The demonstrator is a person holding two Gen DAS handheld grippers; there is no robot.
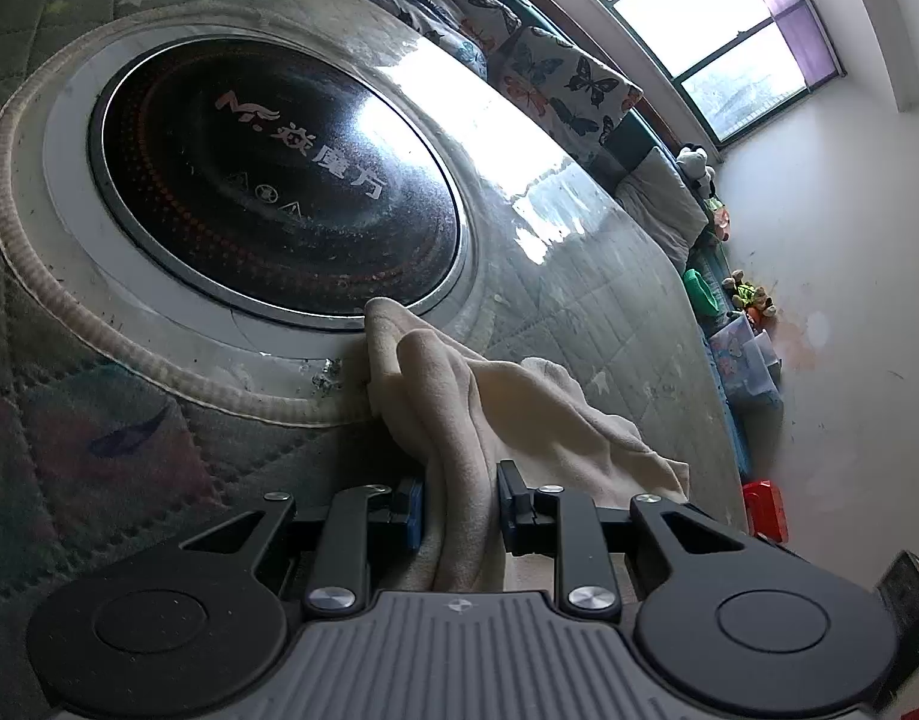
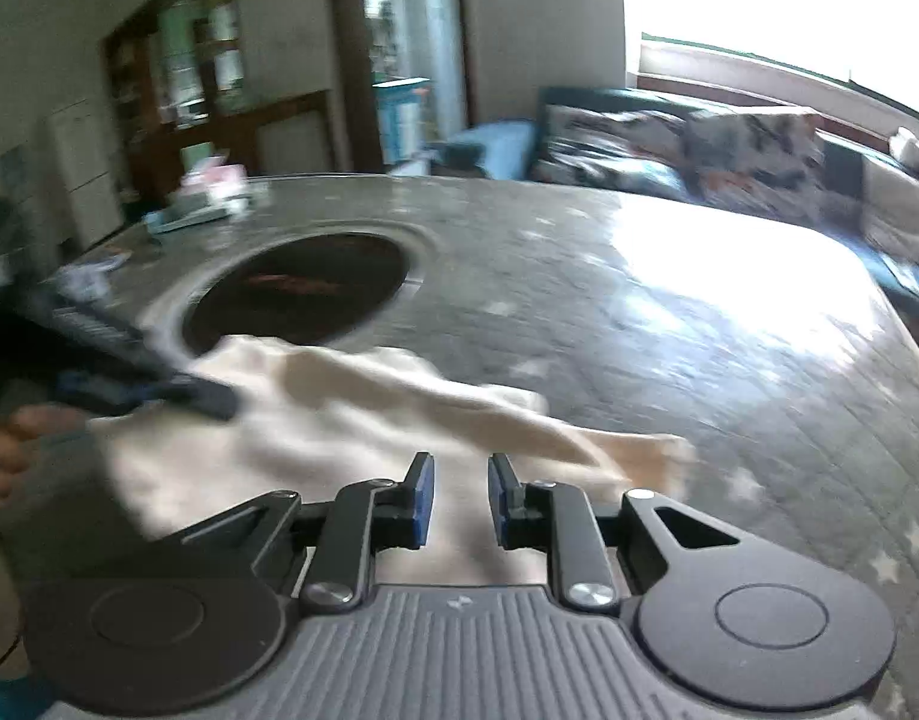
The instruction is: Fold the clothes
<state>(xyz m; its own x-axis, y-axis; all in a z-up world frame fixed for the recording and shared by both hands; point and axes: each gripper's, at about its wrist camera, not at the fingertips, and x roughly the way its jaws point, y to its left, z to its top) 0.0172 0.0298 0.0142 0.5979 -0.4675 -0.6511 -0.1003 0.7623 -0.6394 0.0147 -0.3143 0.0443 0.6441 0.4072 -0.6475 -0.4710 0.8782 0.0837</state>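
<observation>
One cream cloth (image 1: 459,420), beside the round hob (image 1: 279,180) on the counter (image 2: 639,324). Left gripper (image 1: 459,510): jaws pinching cloth. Right gripper (image 2: 459,498): jaws slightly spread over it, empty.

window (image 1: 723,30) bright | white wall (image 1: 849,300) | butterfly-cushioned sofa (image 1: 555,78) | wooden cabinet (image 2: 177,84)

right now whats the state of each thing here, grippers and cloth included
left hand-held gripper: shut on the cream cloth
right hand-held gripper: jaws apart over the cloth, gripping nothing
cream cloth: bunched and rumpled, one end lifted
round cooktop: off, cloth edge just touching its rim
</observation>
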